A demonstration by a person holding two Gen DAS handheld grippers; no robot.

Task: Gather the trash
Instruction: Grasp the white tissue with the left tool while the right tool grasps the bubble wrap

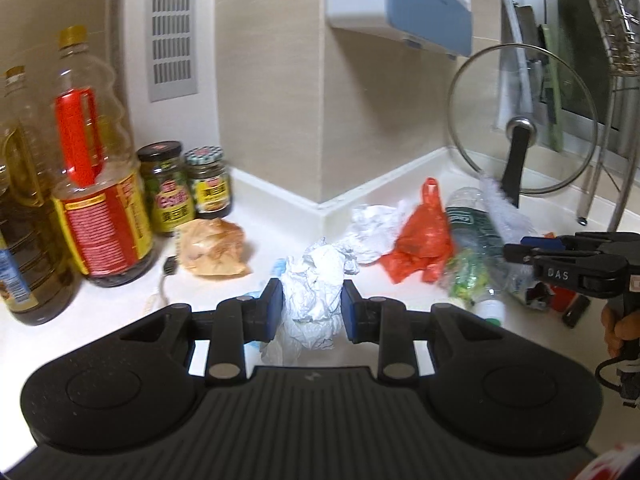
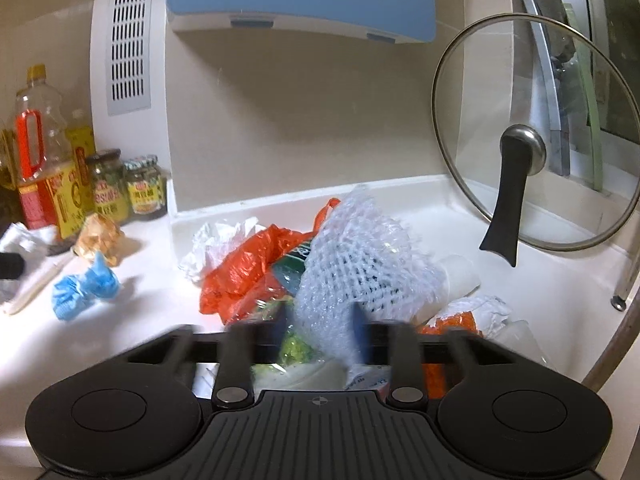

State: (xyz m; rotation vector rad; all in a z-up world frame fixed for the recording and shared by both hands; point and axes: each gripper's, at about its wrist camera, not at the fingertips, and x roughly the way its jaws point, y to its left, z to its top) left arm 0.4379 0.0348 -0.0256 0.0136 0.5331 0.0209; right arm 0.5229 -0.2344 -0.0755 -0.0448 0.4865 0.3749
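Left claw [image 1: 312,304] clamped on crumpled white paper wad [image 1: 316,296], lifted to carry it off. Right claw [image 2: 318,322] pinching white foam net [image 2: 360,264]; jaws blurred, net between them. Landmark: glass lid [image 2: 532,132], propped against wall, likely to dry. Left of lid on table [image 2: 152,300]: trash heap, one orange bag [image 2: 248,268], one more paper wad [image 2: 216,240]. Farther left: one blue glove [image 2: 84,288], one tan wrapper [image 2: 100,238], two jars [image 2: 124,188].

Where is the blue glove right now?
In the right wrist view, the blue glove lies crumpled on the counter at left, below the brown paper wad and left of the orange bag.
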